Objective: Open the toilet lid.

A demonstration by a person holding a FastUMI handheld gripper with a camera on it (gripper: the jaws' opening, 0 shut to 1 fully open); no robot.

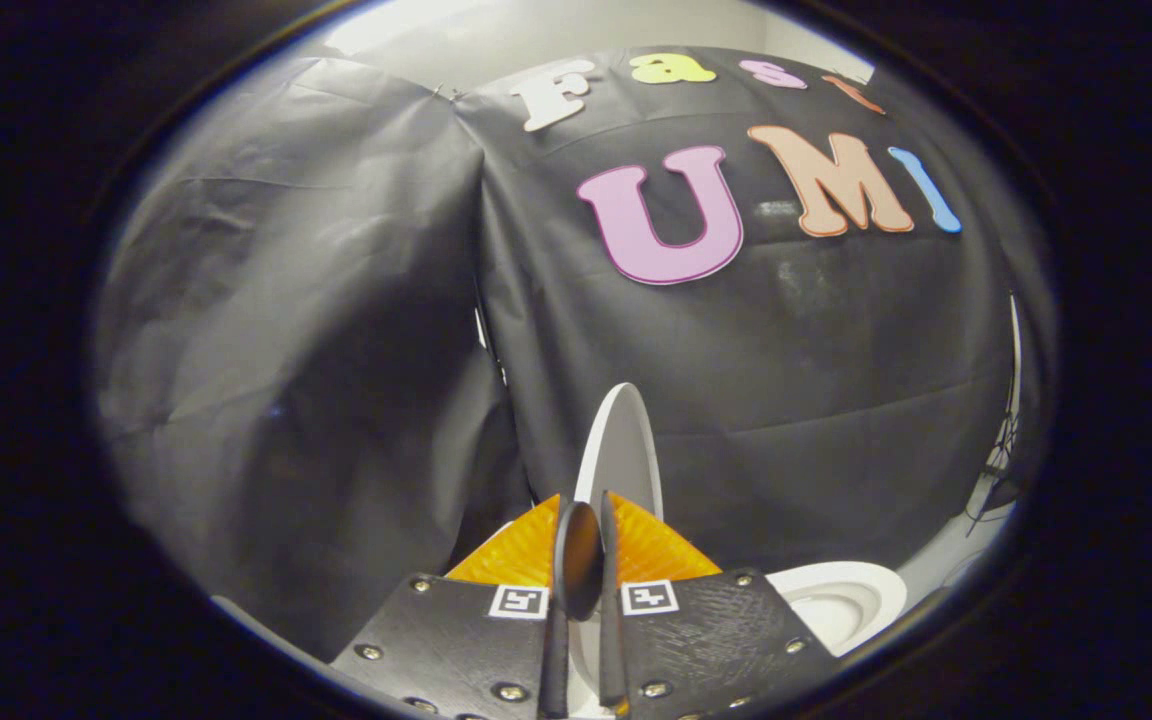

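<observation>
The white toilet lid [621,450] stands raised, nearly upright and seen edge-on, rising from between my fingers against the black cloth wall. My gripper [588,530] is closed on the lid's edge, its orange fingers [521,550] pressing it from both sides. Below and to the right of the fingers lies the white toilet seat and bowl [841,600], uncovered.
Black cloth walls [316,350] close in the space just beyond the lid, with a fold where two panels meet. Some dark cables [1001,460] hang at the far right past the bowl.
</observation>
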